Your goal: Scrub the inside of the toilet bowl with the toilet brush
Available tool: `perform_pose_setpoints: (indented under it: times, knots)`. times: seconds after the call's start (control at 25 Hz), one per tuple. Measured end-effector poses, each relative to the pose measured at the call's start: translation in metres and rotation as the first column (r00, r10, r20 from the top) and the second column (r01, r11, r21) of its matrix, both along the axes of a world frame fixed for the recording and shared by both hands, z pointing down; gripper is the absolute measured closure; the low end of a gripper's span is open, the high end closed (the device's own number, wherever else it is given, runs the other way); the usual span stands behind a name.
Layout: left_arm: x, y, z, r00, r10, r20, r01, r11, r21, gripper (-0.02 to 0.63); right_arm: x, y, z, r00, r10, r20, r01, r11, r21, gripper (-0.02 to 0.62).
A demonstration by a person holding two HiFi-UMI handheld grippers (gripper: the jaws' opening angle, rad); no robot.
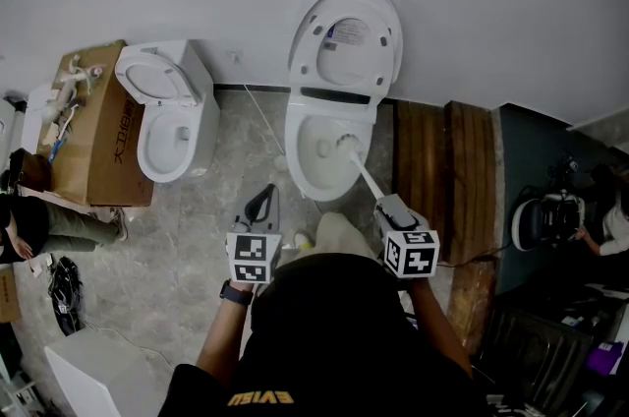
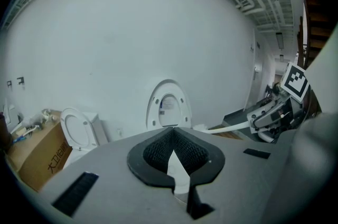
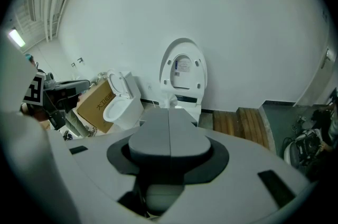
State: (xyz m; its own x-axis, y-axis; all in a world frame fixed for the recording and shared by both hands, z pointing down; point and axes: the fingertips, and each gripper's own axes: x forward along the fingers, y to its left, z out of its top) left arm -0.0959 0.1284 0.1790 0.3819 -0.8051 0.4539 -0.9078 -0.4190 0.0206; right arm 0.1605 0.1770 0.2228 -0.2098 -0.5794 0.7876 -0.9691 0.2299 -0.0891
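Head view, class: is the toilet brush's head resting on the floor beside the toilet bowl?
No, the toilet brush has its head inside the toilet bowl, with its handle held in the right gripper.

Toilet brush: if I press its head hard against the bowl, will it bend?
The toilet brush handle looks thin, straight: probably stiff, flexing slightly under load. The toilet bowl looks glossy, so the head may skid. The right gripper holds the handle's end, so it could twist.

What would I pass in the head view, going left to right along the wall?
Brown cardboard box → small white toilet with its seat up → larger white toilet with its lid raised → brown wooden planks.
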Motion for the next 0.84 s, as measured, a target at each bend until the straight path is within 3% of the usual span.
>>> perform_pose_setpoints:
  times: [0.6, 0.84]
  knots:
    - [-0.005, 0.006, 0.004, 1.0, -0.025, -0.005, 0.025, 1.0, -0.012, 0.588, 0.001, 0.0, -0.001, 1.0, -0.008, -0.01, 0.008, 1.0, -0.001, 0.431]
    - [-0.02, -0.009, -0.007, 0.999, -0.021, 0.027, 0.021, 1.0, 0.024, 0.588, -0.029, -0.023, -0.021, 0.998, -0.049, 0.038, 0.046, 0.996, 0.075, 0.431]
